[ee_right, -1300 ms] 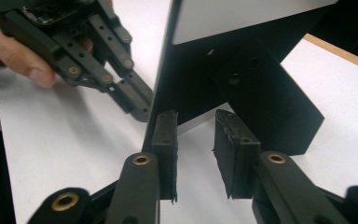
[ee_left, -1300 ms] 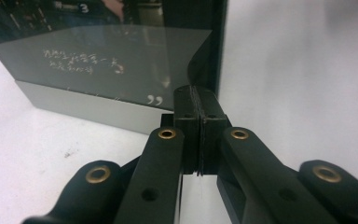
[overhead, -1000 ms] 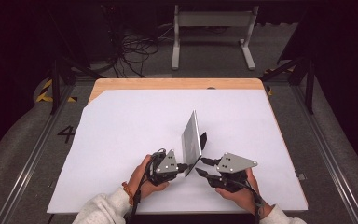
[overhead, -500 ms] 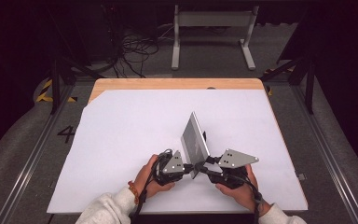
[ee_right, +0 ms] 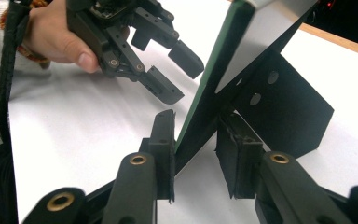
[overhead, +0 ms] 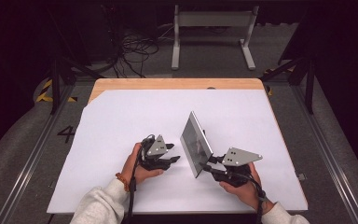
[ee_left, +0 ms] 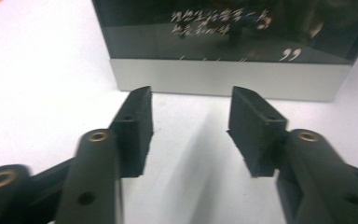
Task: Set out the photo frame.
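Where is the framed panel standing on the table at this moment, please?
In the high view, the framed panel stands tilted on the white table, right of centre near the front, between the left gripper and the right gripper, whose jaws straddle its lower corner.

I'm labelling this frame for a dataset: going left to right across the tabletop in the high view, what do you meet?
left gripper → upright photo frame → right gripper
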`<state>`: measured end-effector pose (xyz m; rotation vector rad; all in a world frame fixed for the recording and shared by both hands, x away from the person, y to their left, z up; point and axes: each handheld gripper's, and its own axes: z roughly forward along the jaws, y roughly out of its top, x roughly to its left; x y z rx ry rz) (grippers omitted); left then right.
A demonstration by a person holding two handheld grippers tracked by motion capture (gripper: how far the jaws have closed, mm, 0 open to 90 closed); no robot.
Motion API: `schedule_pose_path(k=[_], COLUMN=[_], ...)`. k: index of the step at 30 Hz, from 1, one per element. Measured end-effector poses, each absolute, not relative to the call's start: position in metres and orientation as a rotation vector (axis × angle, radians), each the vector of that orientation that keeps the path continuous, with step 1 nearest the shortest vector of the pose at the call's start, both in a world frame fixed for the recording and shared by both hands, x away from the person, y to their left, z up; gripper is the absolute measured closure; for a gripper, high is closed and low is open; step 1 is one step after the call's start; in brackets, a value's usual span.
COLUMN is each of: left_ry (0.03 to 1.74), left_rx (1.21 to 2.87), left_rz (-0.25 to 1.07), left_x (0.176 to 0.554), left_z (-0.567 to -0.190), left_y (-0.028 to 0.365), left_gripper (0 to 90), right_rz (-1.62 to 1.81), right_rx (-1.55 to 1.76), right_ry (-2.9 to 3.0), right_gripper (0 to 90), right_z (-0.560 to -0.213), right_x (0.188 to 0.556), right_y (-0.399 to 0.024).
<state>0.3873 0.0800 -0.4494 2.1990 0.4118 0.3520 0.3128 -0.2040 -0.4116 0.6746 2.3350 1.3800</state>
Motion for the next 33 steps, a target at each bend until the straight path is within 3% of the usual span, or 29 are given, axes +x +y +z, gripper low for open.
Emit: schedule_pose_path(k=[8,12,15,19,22,33], left_ry=[0.419,0.428,0.437,0.439,0.439,0.419], left_rx=[2.200,2.187,2.188,2.190,2.194,2.217], left_rz=[0.346,0.345,0.341,0.333,0.327,0.306], left_x=[0.393,0.391,0.391,0.391,0.391,0.393], left_z=[-0.452,-0.450,-0.450,-0.450,-0.450,-0.455], left_y=[0.079,0.079,0.079,0.079,0.079,0.069], left_gripper=[31.3,28.5,26.2,24.1,22.8,20.1], right_rz=[1.375,1.350,1.359,1.368,1.395,1.434], right_rx=[0.691,0.709,0.735,0.768,0.787,0.775], right_ry=[2.331,2.316,2.312,2.312,2.322,2.372], right_gripper=[70.3,59.9,57.0,58.3,64.5,68.0], right_z=[-0.411,-0.412,-0.413,-0.416,-0.419,-0.419], right_x=[0.315,0.314,0.315,0.319,0.324,0.335], right_y=[-0.209,-0.205,-0.202,-0.198,-0.197,-0.206])
